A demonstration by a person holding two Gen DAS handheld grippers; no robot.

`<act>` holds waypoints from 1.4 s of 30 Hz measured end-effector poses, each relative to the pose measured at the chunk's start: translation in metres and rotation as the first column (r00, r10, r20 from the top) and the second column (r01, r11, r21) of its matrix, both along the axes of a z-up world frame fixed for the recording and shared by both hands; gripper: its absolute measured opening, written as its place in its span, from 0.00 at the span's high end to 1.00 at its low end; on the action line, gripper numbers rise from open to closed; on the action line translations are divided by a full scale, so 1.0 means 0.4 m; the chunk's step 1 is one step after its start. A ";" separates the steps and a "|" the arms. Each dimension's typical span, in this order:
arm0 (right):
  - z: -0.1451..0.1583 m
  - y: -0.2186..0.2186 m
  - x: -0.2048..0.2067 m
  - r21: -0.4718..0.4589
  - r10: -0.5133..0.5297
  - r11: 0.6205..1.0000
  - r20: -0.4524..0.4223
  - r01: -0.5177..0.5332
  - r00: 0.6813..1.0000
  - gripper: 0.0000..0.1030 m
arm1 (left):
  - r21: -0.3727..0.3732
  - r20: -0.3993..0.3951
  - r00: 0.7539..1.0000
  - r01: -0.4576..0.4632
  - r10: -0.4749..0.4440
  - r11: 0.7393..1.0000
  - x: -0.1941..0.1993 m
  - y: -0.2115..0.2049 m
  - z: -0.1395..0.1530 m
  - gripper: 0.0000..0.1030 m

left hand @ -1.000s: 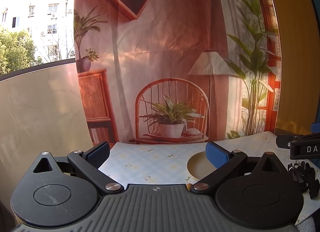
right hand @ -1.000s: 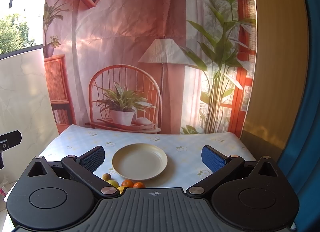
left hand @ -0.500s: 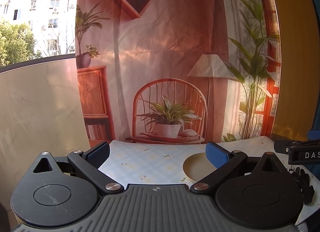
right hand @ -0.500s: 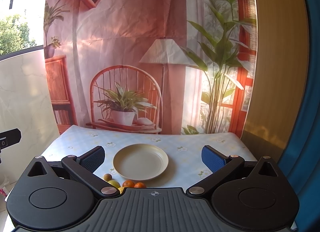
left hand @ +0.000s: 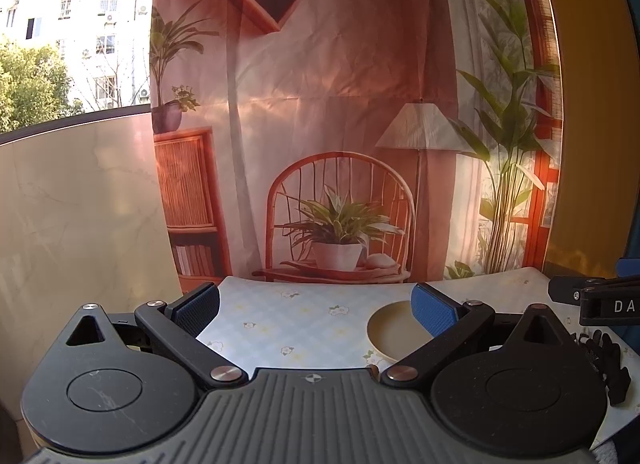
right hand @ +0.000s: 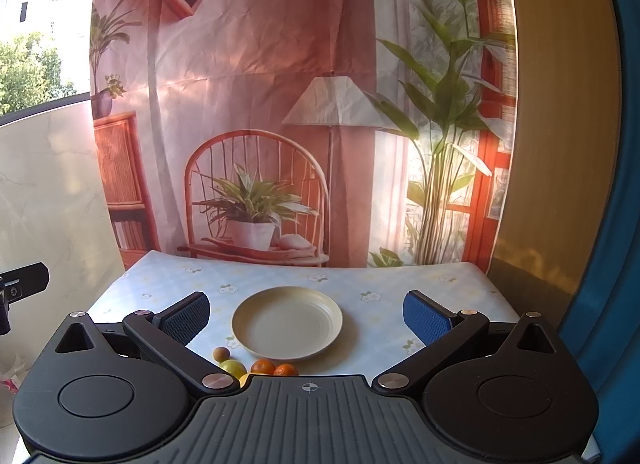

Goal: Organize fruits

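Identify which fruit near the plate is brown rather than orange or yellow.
The small brown fruit, leftmost of the group, just off the plate edge. The yellow-green fruit and two oranges sit beside it.

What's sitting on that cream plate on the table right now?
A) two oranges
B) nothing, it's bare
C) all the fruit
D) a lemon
B: in the right wrist view the plate is bare, and the fruits lie on the tablecloth just in front of it.
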State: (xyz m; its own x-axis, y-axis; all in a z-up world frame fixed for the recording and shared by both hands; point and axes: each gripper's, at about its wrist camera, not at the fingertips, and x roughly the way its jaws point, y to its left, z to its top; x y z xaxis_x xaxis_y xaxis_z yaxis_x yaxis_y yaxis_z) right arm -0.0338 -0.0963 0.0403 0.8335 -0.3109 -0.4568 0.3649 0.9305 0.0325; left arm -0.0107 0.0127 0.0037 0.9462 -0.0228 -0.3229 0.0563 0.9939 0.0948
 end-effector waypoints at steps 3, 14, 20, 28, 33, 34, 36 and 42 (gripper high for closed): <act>-0.011 -0.007 0.001 0.014 0.015 1.000 0.015 -0.016 1.000 0.00 | 0.003 -0.006 1.000 -0.010 0.010 1.000 0.006 0.000 -0.004 0.00; -0.119 -0.063 0.069 0.039 0.037 0.999 -0.032 -0.036 0.999 0.00 | -0.060 -0.044 0.999 0.009 -0.012 0.998 0.094 0.049 -0.060 0.00; -0.226 -0.094 0.126 0.091 0.044 0.995 -0.059 -0.038 0.997 0.00 | -0.019 -0.069 0.998 -0.008 0.007 1.000 0.157 0.073 -0.108 0.01; -0.307 -0.123 0.175 0.057 -0.017 0.998 -0.033 0.019 0.999 0.00 | -0.005 -0.088 0.995 -0.057 0.056 0.998 0.225 0.092 -0.153 0.01; -0.327 -0.144 0.198 0.067 -0.009 0.998 -0.026 0.010 1.000 0.00 | -0.025 -0.116 0.993 -0.018 0.015 1.000 0.259 0.099 -0.181 0.05; -0.330 -0.147 0.203 0.068 0.001 0.998 -0.029 0.001 1.000 0.00 | -0.023 -0.118 0.993 -0.022 0.019 1.000 0.264 0.098 -0.186 0.05; -0.335 -0.152 0.215 0.068 0.013 0.998 -0.043 -0.010 0.999 0.00 | 0.003 -0.112 0.993 -0.036 0.036 0.999 0.273 0.089 -0.191 0.05; -0.343 -0.163 0.251 0.064 0.052 0.997 -0.054 -0.049 0.997 0.00 | -0.009 -0.148 0.988 -0.052 0.051 0.999 0.310 0.094 -0.199 0.06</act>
